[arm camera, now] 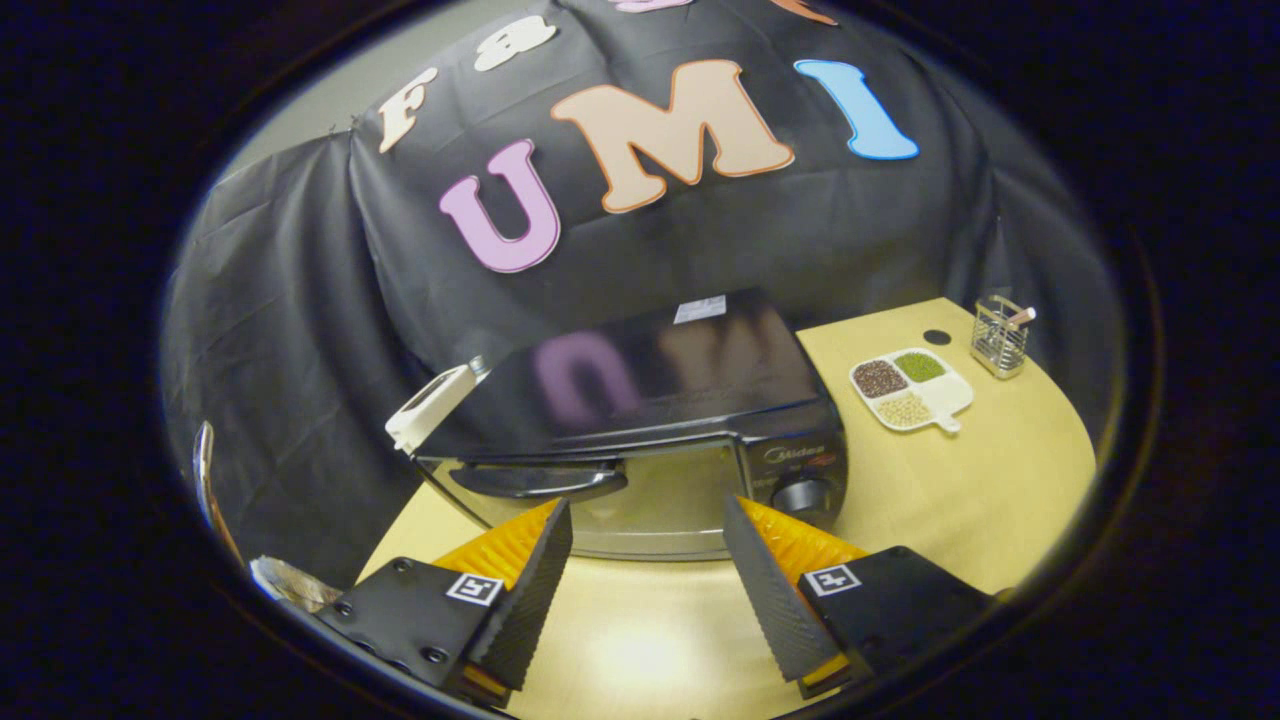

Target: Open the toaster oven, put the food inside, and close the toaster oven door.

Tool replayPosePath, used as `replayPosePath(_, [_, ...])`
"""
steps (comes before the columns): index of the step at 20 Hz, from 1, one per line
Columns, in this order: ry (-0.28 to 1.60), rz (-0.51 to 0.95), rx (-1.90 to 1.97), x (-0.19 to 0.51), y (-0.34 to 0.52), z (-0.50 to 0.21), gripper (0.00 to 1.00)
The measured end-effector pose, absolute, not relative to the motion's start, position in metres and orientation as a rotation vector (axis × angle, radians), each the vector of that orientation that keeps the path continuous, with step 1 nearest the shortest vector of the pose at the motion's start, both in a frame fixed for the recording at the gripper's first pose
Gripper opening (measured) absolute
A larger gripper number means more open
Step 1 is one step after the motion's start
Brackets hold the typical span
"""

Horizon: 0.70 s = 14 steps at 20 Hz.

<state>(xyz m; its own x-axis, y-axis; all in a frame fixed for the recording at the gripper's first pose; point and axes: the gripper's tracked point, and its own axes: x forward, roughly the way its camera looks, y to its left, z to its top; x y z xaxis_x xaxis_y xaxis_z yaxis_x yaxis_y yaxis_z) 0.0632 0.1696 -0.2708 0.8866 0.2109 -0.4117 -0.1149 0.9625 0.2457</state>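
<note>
Fingers spread and empty, the gripper [648,515] faces the closed toaster oven [640,430], apparently (opening step) needing its door handle [538,481] next.

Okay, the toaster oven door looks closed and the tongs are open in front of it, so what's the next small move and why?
Probably ease the tongs forward and up toward the door handle of the toaster oven. The door is shut, its dark handle sits just beyond the left finger, and the tongs are open with nothing between them, so the door has to be pulled open before any food goes in.
</note>
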Motion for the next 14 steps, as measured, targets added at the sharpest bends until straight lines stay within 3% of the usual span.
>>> replayPosePath(9, [0.097, 0.168, 0.031, 0.05, 0.148, -0.103, 0.93])
replayPosePath(14, [0.002, 0.155, -0.01, 0.032, 0.147, -0.063, 0.93])
